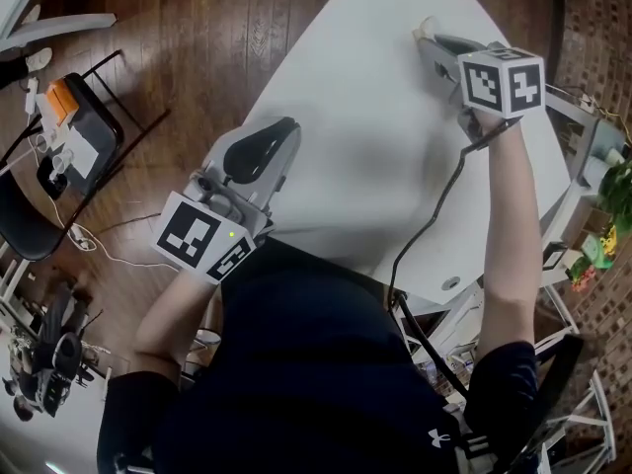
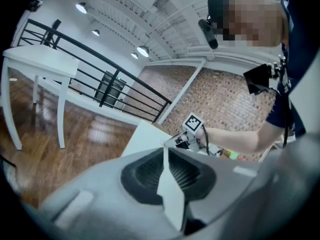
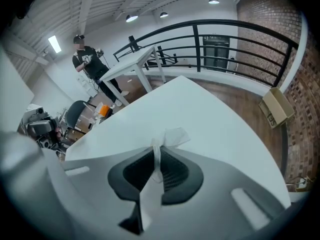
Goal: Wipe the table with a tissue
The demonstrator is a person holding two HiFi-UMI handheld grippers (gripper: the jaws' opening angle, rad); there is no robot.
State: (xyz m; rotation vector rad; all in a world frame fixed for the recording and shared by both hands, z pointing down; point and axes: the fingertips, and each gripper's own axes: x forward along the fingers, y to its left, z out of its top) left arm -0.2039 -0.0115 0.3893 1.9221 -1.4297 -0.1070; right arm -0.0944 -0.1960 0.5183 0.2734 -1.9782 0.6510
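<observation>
As the person leans over the white table point(image 1: 365, 117), the left gripper point(image 1: 286, 134) hangs above its near edge. Its jaws are closed tip to tip, with no tissue poking out and only a pale sliver showing in the seam.

Well apart to its right, the right gripper point(image 3: 156, 149) reaches across the table, jaws clamped on a white tissue point(image 3: 172, 135). A small crumpled tuft pokes out just ahead of the tips, over the tabletop. I cannot tell whether it touches. The rest is pinched back between the pads.

The risk, I'd judge, is that so little tissue leads the jaws. A hard push could scrape bare tips on the table, or friction could tear the tissue or drag it free. The cable point(image 1: 434, 205) trailing behind this gripper might also snag.

Count: two grippers, one tissue, one table beneath them, and a second table point(image 3: 131, 63) beyond.
</observation>
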